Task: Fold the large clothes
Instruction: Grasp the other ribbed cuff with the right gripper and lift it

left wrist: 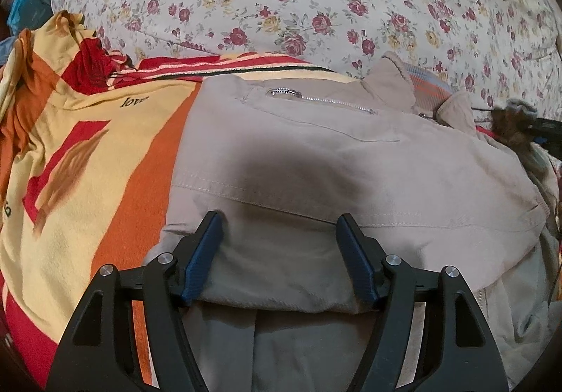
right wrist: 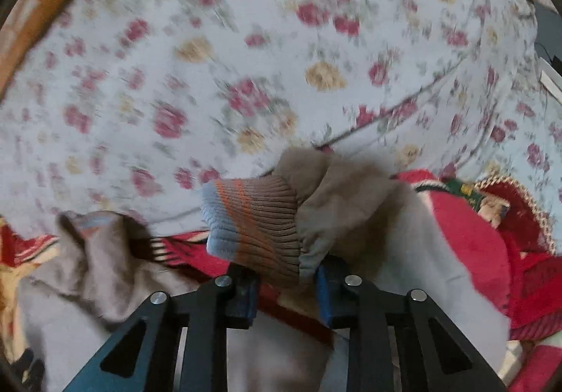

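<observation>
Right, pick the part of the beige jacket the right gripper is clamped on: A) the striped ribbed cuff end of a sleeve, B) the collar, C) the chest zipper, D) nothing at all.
A: in the right wrist view the right gripper has its blue pads closed against the sleeve end of the beige jacket, with the striped ribbed cuff sticking out just past the fingertips.
</observation>
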### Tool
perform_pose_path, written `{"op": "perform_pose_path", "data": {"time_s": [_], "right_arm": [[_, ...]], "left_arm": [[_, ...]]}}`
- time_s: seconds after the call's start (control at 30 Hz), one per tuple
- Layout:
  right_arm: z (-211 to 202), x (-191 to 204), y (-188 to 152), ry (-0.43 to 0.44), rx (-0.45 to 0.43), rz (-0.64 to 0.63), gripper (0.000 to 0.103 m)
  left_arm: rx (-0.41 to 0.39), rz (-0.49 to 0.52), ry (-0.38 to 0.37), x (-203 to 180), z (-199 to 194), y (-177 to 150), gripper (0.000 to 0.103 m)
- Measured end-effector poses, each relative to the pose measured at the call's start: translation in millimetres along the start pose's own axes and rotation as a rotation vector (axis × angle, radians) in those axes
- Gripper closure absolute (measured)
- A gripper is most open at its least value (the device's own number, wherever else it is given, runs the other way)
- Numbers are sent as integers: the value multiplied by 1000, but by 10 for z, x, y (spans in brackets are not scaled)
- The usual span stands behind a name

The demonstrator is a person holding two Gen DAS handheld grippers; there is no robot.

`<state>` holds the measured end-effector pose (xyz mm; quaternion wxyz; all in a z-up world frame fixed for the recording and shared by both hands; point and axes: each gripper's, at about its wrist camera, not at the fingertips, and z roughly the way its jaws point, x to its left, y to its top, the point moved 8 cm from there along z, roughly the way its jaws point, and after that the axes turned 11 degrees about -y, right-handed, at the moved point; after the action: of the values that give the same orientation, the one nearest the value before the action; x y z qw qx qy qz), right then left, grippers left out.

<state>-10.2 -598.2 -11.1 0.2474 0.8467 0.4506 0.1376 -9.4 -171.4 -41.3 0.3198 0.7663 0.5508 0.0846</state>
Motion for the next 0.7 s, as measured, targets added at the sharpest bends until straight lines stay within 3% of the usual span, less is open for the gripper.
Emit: {"op": "perform_pose_path", "data": {"time_s": [0.43, 0.7], "right_arm": [[-2067, 355, 20, 361, -196, -57, 79], [-2741, 773, -201, 524, -208, -120, 79]], "left_arm": [[-62, -56, -32, 61, -220, 13, 35], [-112, -105, -61, 161, -447, 29, 35]]}}
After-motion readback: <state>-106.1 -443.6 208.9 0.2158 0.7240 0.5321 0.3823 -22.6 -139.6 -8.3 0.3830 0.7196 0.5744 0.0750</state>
